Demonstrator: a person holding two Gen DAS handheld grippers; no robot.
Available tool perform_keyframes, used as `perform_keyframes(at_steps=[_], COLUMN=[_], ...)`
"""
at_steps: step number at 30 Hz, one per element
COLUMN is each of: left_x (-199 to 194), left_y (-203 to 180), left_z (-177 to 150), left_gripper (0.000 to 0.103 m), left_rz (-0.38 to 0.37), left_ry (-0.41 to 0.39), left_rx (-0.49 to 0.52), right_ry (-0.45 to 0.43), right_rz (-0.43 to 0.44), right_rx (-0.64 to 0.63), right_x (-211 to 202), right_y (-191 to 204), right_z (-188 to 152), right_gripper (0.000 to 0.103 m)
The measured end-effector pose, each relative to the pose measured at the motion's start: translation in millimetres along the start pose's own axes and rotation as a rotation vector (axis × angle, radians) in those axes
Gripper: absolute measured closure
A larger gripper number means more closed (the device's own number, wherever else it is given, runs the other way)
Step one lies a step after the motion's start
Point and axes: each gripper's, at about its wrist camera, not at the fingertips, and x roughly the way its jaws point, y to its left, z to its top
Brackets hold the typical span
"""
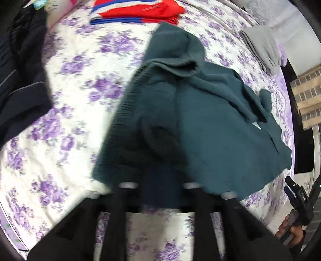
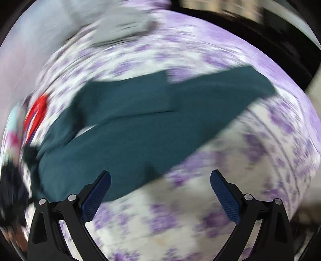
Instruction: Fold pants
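Dark teal pants (image 1: 180, 112) lie crumpled on a bed with a white and purple flowered sheet (image 1: 80, 84). My left gripper (image 1: 158, 192) is shut on the near edge of the pants, and the cloth hides its fingertips. In the right wrist view the pants (image 2: 140, 124) stretch across the bed, blurred by motion. My right gripper (image 2: 160, 178) is open and empty; its left finger (image 2: 98, 192) is over the pants' near edge and its right finger (image 2: 224, 192) is over the bare sheet. The right gripper also shows in the left wrist view (image 1: 297, 202), held in a hand at the lower right.
A folded red, white and blue garment (image 1: 138, 10) lies at the far side of the bed. A folded grey garment (image 1: 260, 48) lies at the far right. Dark navy clothing (image 1: 22, 66) lies at the left. The bed's right edge (image 1: 289, 120) borders a dark gap.
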Motion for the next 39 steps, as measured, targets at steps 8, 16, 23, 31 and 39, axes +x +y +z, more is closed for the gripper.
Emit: perform_keyframes(at_steps=[8, 16, 23, 31, 39], left_x=[-5, 42, 19, -50, -105], left_y=[32, -10, -25, -3, 34], left_z=[-2, 3, 9, -8, -42], left_gripper=[0.028, 0.028, 0.094, 0.094, 0.095], left_rz=[-0.072, 0.068, 0.07, 0.023, 0.182], left_ry=[0.038, 0.046, 0.003, -0.116, -0.206], left_rx=[-0.104, 0.036, 0.062, 0.019, -0.053], right_ry=[0.016, 0.065, 0.064, 0.063, 0.075], right_rz=[0.008, 0.095, 0.101, 0.101, 0.118], right_rx=[0.033, -0.045, -0.011, 0.013, -0.01], right_x=[10, 11, 9, 9, 10], right_y=[-24, 7, -1, -8, 1], right_z=[2, -6, -6, -4, -2], right_gripper=[0.004, 0.004, 0.004, 0.004, 0.004])
